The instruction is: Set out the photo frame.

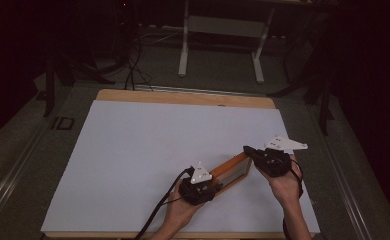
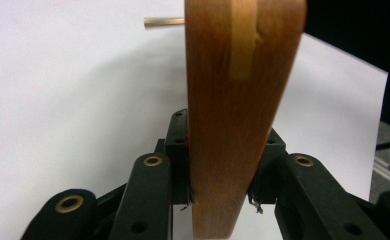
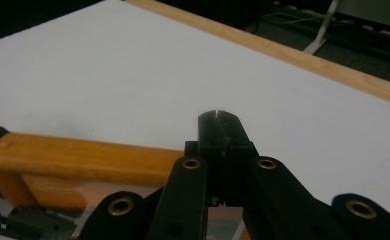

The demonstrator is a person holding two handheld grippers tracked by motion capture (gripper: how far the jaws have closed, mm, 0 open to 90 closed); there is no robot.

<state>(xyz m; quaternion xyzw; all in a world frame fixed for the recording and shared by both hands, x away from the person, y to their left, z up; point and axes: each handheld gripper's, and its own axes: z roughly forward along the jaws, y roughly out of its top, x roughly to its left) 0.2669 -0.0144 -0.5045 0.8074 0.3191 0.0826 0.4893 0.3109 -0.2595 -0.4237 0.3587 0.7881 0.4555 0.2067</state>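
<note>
A wooden frame [image 1: 231, 165] with an orange-brown rim and a clear pane lies tilted on the white sheet [image 1: 148, 145], between my two grippers. My left gripper [image 1: 216, 182] is shut on the frame's near end; in the left gripper view the pads press both faces of the wood [image 2: 238, 100], which stands upright between them [image 2: 223, 197]. My right gripper [image 1: 248, 150] is at the frame's far right corner. In the right gripper view its jaws [image 3: 218, 117] meet tip to tip above the rail [image 3: 83, 155]. Whether they pinch anything thin I cannot tell.
The sheet covers a wooden table whose far edge [image 1: 183, 96] shows bare. Beyond it stand white table legs [image 1: 184, 50] and cables [image 1: 133, 70] on a dark floor. A thin brass-coloured rod [image 2: 163, 21] pokes out beside the frame.
</note>
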